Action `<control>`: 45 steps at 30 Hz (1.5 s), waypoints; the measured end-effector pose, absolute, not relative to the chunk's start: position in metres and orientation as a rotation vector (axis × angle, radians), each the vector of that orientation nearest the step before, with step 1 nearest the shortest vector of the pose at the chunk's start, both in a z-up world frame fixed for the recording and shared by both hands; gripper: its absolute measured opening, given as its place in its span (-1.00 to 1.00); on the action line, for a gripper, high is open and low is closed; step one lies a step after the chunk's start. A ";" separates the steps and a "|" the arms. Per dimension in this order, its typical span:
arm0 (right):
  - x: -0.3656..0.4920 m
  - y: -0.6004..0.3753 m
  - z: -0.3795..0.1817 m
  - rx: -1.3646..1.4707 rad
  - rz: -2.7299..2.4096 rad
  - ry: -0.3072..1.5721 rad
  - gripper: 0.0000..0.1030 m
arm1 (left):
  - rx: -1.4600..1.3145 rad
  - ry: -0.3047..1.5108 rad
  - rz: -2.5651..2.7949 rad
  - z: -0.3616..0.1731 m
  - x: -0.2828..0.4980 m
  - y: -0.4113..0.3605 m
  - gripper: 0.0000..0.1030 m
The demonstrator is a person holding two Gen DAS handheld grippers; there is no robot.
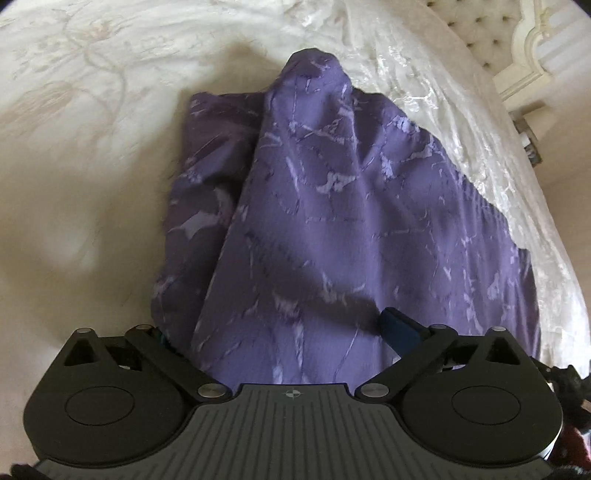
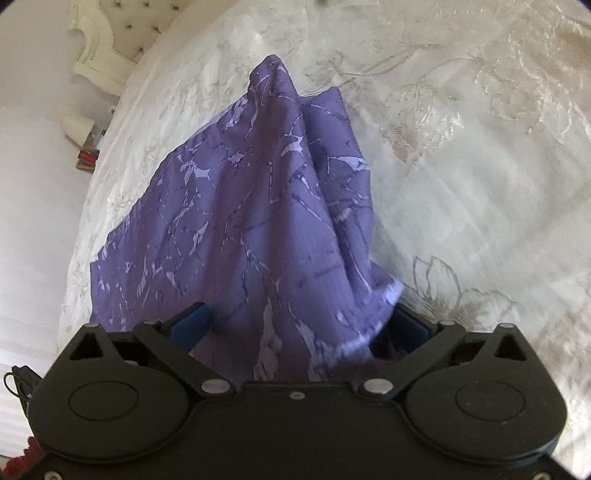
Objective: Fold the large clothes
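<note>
The bed (image 2: pixel 480 166), under a cream embroidered cover, carries the whole scene and serves as the landmark. On it lies the purple garment (image 1: pixel 351 206), a marbled cloth partly doubled over itself, its long axis running from the near side of the bed toward the tufted headboard (image 1: pixel 476 26).

Both tools sit at the garment's near end, pointing along that axis and down at the cloth. The left tool (image 1: pixel 280 328) has its fingers spread wide with fabric lying between them, unpressed. The right tool (image 2: pixel 295 321) is likewise released, jaws as wide as they go, a loose hem draped over one finger. Neither looks clearly nearer, so the next fold likely starts from this near edge.
</note>
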State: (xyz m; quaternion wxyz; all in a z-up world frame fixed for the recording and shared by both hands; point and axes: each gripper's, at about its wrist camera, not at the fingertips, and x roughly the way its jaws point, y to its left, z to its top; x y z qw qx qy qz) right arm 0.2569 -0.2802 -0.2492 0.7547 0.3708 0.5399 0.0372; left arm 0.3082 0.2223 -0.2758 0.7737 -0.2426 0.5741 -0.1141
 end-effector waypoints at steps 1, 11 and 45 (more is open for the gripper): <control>0.257 -0.281 -0.250 0.821 0.077 1.175 1.00 | -0.533 1.244 -0.244 -0.277 0.309 0.221 1.00; 0.249 -0.281 -0.234 0.842 0.121 1.209 -0.17 | -0.537 1.227 -0.294 -0.251 0.303 0.217 -0.33; 0.117 -0.304 -0.207 0.793 0.043 1.204 0.57 | -0.296 1.099 -0.140 -0.196 0.136 0.218 0.23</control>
